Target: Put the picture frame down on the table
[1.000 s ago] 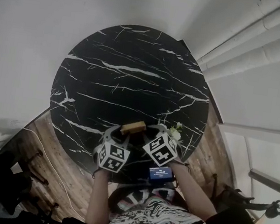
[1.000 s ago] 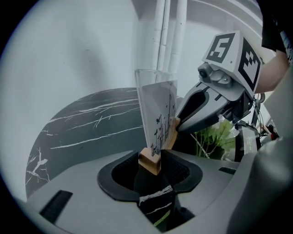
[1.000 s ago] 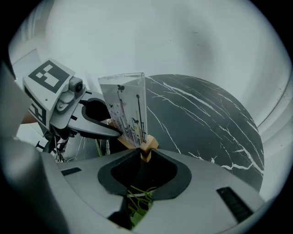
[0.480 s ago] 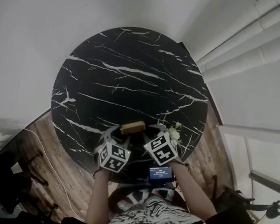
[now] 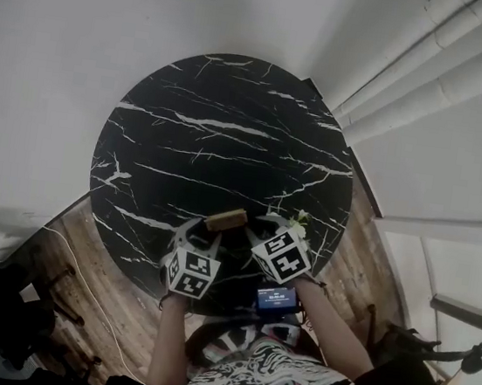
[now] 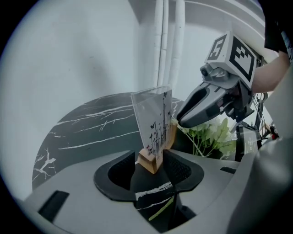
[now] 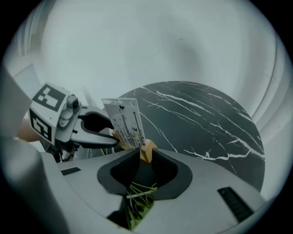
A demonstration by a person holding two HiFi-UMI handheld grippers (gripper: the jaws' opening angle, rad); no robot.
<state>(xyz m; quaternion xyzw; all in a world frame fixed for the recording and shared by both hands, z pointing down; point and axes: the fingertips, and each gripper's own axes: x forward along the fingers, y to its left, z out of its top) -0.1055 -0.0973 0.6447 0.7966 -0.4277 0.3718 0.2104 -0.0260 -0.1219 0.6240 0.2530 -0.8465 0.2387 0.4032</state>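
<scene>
Wood-based picture frame (image 7: 126, 122) upright on marble table (image 7: 197, 119), in right tongs (image 7: 146, 154).

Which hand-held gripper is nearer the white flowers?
The right hand-held gripper; the flowers lie beside it. The left hand-held gripper, jaws just opened around the picture frame, sits farther.

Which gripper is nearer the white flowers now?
Right. The right gripper is beside the flowers; the left gripper, jaws just opening around the picture frame, sits on its far side.

Both grippers side by side, tilted down.
Left gripper (image 5: 204, 229) jaws have just been opening, now loose around the frame (image 5: 227, 220); right gripper (image 5: 260, 226) jaws press on it.
</scene>
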